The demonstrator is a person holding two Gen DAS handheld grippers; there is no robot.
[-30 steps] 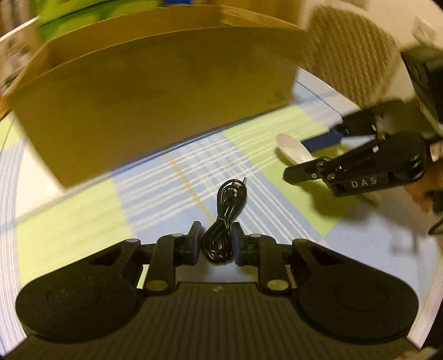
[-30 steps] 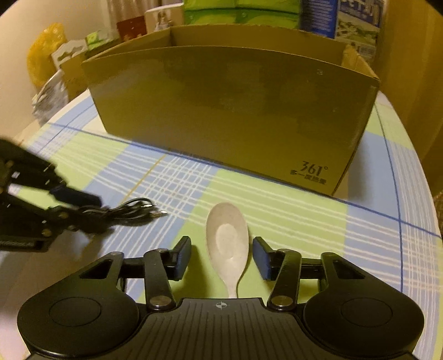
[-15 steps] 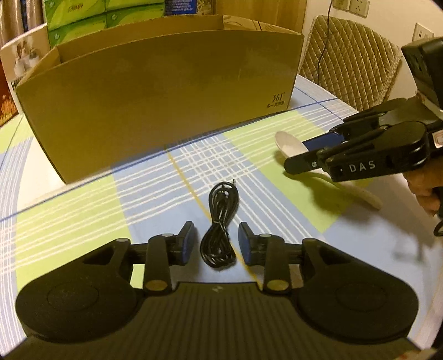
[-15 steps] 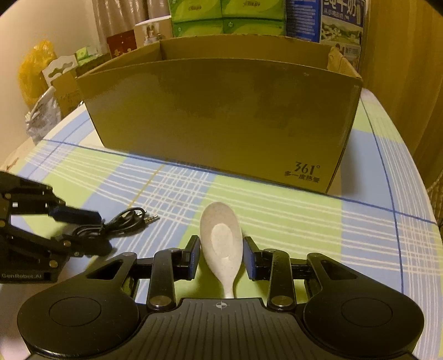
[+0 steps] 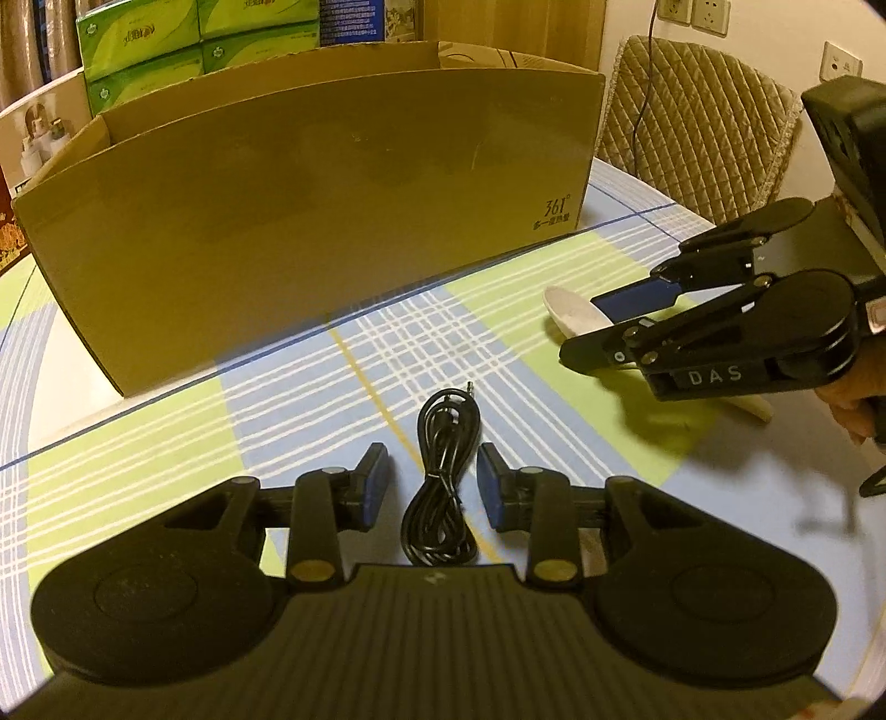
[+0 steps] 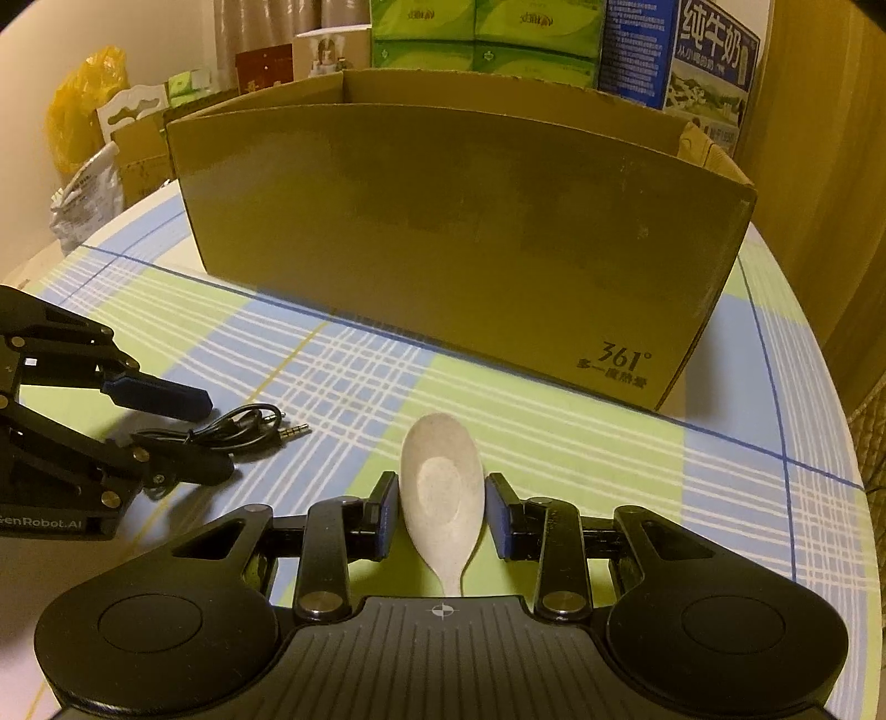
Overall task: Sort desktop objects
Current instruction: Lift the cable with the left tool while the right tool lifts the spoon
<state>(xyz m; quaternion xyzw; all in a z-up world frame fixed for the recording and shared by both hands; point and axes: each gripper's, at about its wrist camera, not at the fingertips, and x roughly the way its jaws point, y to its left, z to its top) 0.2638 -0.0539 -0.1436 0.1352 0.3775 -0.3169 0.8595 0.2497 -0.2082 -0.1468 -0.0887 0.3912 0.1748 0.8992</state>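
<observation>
Two grippers: both sit low over the checked tablecloth (image 5: 166, 459), side by side, each straddling one object.
Left gripper (image 5: 432, 487): jaws apart, a clear gap on each side of the black audio cable (image 5: 440, 487); nothing gripped.
Cable: coiled in a long loop on the cloth between the left gripper's blue pads (image 5: 374, 487), its plug end pointing ahead toward the box.
Right gripper (image 6: 442, 515): jaws narrowed around the pale spoon (image 6: 442, 493), pads right at the bowl's edges; whether they press on it cannot be told.
Spoon: bowl up and pointing forward, handle running back under the right gripper's body.
Cardboard box (image 6: 459, 238): open-topped, directly ahead of both grippers, printed "361°" at its lower right corner.
Person's hand (image 5: 853, 393): partly visible behind the right gripper, at the left wrist view's right edge.
Behind the box: green tissue packs (image 6: 482, 33) and a blue milk carton (image 6: 703, 61).
</observation>
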